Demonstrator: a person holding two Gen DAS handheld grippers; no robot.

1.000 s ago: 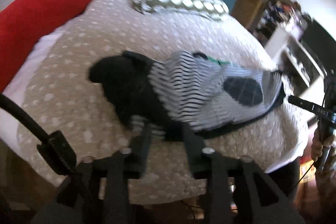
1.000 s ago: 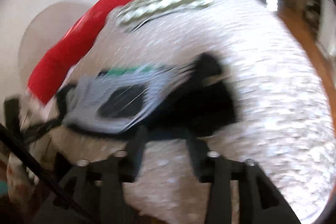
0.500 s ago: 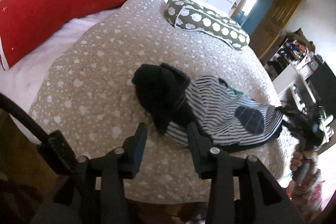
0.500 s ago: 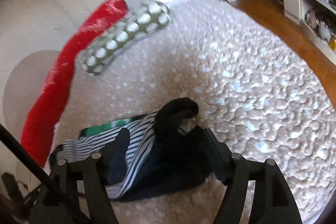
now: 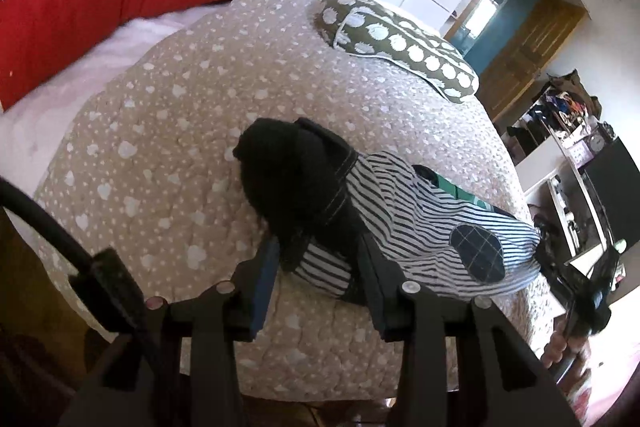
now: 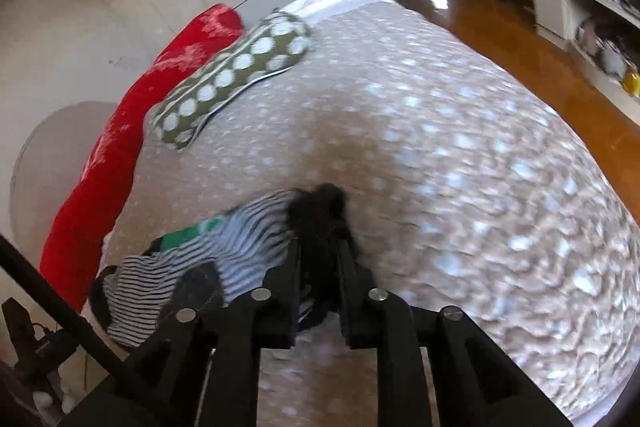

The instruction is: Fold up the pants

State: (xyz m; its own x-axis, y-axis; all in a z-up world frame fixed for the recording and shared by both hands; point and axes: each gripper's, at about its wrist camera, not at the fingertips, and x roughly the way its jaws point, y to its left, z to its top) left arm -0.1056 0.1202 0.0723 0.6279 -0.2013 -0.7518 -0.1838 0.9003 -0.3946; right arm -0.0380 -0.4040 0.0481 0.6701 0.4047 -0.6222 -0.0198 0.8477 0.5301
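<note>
Striped pants (image 5: 420, 227) bear no readable label, left gripper (image 5: 316, 259) and right gripper (image 6: 320, 259) both clamping them, right just closed

Striped, black-cuffed pants (image 5: 404, 223) lie bunched and partly folded on the dotted bedspread (image 5: 180, 131).

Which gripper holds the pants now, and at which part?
The right gripper jaws have just closed on the black fabric of the pants. The left gripper straddles them; grip unclear.

A home bedroom: quilted bed (image 5: 168, 131), pillows (image 5: 396, 43), wooden door (image 5: 524, 43)
</note>
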